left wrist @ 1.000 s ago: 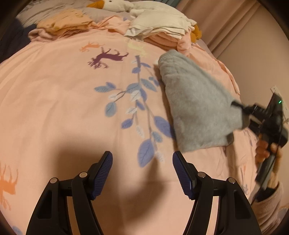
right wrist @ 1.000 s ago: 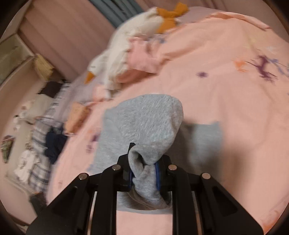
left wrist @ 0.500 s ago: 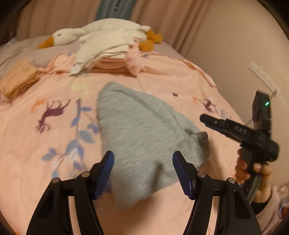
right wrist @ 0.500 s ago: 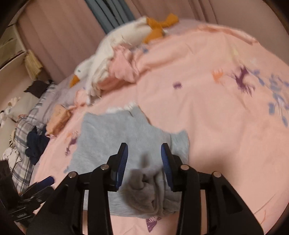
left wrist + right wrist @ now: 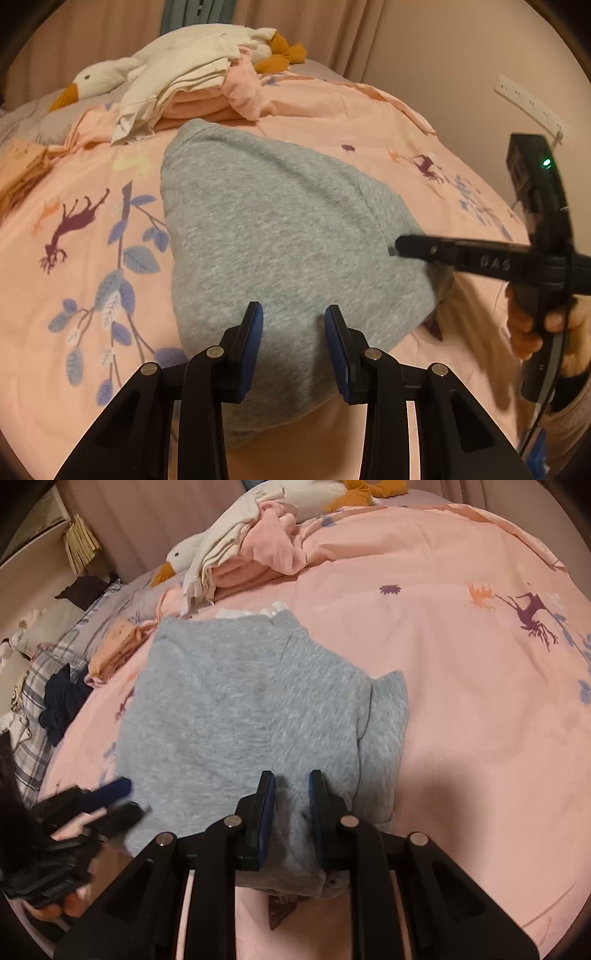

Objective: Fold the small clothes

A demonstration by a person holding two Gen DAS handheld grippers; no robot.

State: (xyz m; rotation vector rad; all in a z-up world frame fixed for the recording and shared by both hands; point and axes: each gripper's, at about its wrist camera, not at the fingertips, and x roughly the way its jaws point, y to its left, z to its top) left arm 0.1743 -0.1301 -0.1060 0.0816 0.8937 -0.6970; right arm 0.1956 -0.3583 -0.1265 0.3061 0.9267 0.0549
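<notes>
A small grey garment (image 5: pixel 277 229) lies spread on the pink bed cover (image 5: pixel 74 295), one sleeve (image 5: pixel 388 716) sticking out on the right side. My left gripper (image 5: pixel 293 332) hangs over the garment's near edge. Its jaws are closing with grey cloth between the blue pads, which do not visibly press it. My right gripper (image 5: pixel 291 805) is closing on a bunched fold at the garment's near corner, and the cloth fills the gap between its pads. It comes in from the right in the left wrist view as the right gripper (image 5: pixel 397 251). The left gripper (image 5: pixel 127 801) shows blurred at lower left.
A plush goose (image 5: pixel 96 79) and a pile of cream and pink clothes (image 5: pixel 192 92) lie at the far end of the bed. Folded orange clothes (image 5: pixel 114 646) and a dark garment (image 5: pixel 61 698) sit at the left. A wall with a socket strip (image 5: pixel 528 105) borders the right.
The right gripper let go of the lifted cloth, sank, and closed again on the garment's near corner. The left gripper moved over the garment's edge and its jaws narrowed. The garment now lies flatter.
</notes>
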